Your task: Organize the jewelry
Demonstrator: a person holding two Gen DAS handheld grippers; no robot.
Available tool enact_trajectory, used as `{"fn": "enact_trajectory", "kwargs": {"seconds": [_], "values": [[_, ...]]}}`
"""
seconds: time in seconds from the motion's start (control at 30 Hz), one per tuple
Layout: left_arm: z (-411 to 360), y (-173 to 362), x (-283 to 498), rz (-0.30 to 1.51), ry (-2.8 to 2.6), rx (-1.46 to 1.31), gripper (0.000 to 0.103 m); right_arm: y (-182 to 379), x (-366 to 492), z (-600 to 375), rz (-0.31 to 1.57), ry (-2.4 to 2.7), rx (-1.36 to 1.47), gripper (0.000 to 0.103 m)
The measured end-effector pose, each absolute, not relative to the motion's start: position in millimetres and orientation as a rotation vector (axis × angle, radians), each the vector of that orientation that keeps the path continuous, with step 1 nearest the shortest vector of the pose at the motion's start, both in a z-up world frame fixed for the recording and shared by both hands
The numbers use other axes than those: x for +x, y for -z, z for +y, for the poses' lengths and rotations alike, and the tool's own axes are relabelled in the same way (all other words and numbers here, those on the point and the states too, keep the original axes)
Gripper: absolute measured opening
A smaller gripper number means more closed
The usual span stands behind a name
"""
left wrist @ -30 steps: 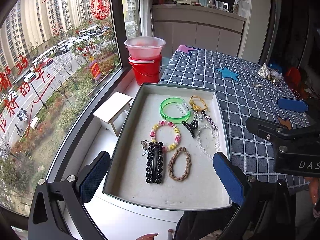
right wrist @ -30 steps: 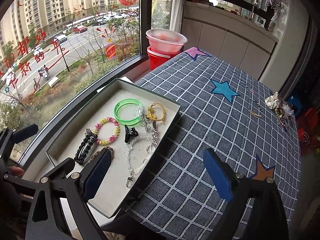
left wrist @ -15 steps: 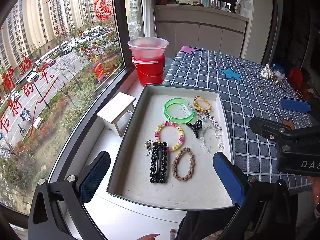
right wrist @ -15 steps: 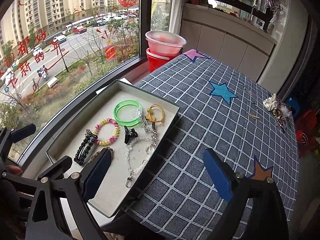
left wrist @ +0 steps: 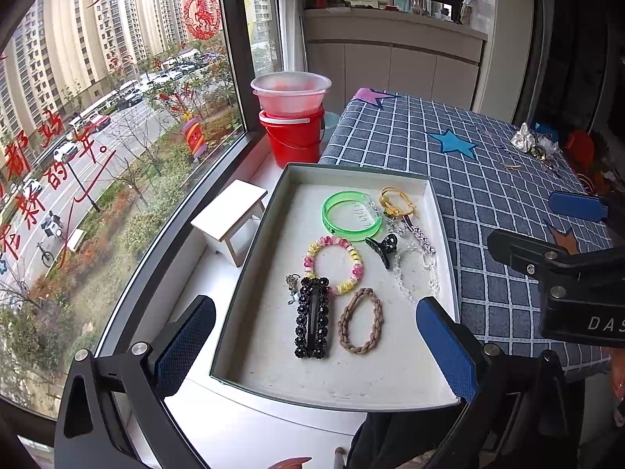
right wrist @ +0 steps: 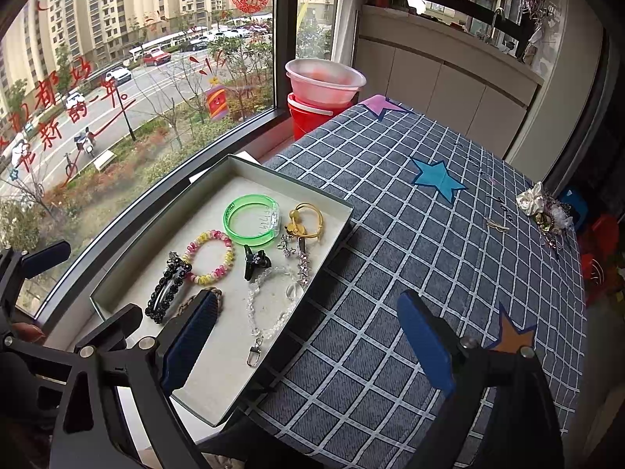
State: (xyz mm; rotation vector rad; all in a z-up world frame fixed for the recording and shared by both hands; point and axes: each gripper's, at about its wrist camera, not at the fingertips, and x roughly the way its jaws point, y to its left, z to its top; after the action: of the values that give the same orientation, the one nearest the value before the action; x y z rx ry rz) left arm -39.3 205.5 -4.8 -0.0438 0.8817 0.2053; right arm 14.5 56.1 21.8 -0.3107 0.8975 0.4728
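Note:
A shallow grey tray (left wrist: 441, 211) (right wrist: 336, 242) at the table's window edge holds a green bangle (left wrist: 351, 215) (right wrist: 252, 224), a pink-yellow coil bracelet (left wrist: 334, 264), a black beaded hair clip (left wrist: 311, 322) (right wrist: 168, 292), a brown braided hair tie (left wrist: 360, 320), a small black claw clip (left wrist: 383, 248), a yellow hair tie (left wrist: 396, 199) and a clear bead chain (right wrist: 269, 305). My left gripper (left wrist: 316, 346) is open and empty above the tray's near end. My right gripper (right wrist: 308, 344) is open and empty over the tray's right rim.
The blue checked tablecloth (right wrist: 410, 254) has star patches. More jewelry is piled at the far right (right wrist: 543, 211). A red bucket with a pink basin (left wrist: 291, 117) and a small white stool (left wrist: 230, 221) stand on the window ledge to the left.
Both views have shifted slightly; the tray sits a little further right in the left wrist view. Both grippers stay open and nothing in the tray moved.

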Motion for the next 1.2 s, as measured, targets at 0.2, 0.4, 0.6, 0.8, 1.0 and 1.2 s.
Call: {"fn": "enact_trajectory", "kwargs": {"seconds": [0.2,0.4,0.6,0.8,1.0,1.2], "values": [[205.6,4.8,-39.4,0.882,-0.206,-0.044,0.103,-21.8,14.6,56.1,0.898,-0.473,-0.311,0.094],[206.1,5.6,-39.9,0.882,-0.208,-0.044,0.103,-21.7,14.5,56.3,0.898,-0.473,-0.309,0.094],[206.3,6.0,-40.0,0.883,-0.209,-0.044,0.103,-22.0,14.8,56.0,0.899,-0.473,-0.309,0.094],[206.2,5.9,-39.8,0.883,-0.209,-0.043,0.103,-21.4,15.0,56.3,0.9,-0.474,-0.309,0.094],[206.6,6.2,-40.0,0.883,-0.21,-0.043,0.103,-21.1,15.1,56.4,0.901,-0.475,-0.309,0.094],[207.8,7.8,-41.7,0.884,-0.214,-0.042,0.103,-20.4,15.0,56.9,0.902,-0.475,-0.308,0.094]]}}
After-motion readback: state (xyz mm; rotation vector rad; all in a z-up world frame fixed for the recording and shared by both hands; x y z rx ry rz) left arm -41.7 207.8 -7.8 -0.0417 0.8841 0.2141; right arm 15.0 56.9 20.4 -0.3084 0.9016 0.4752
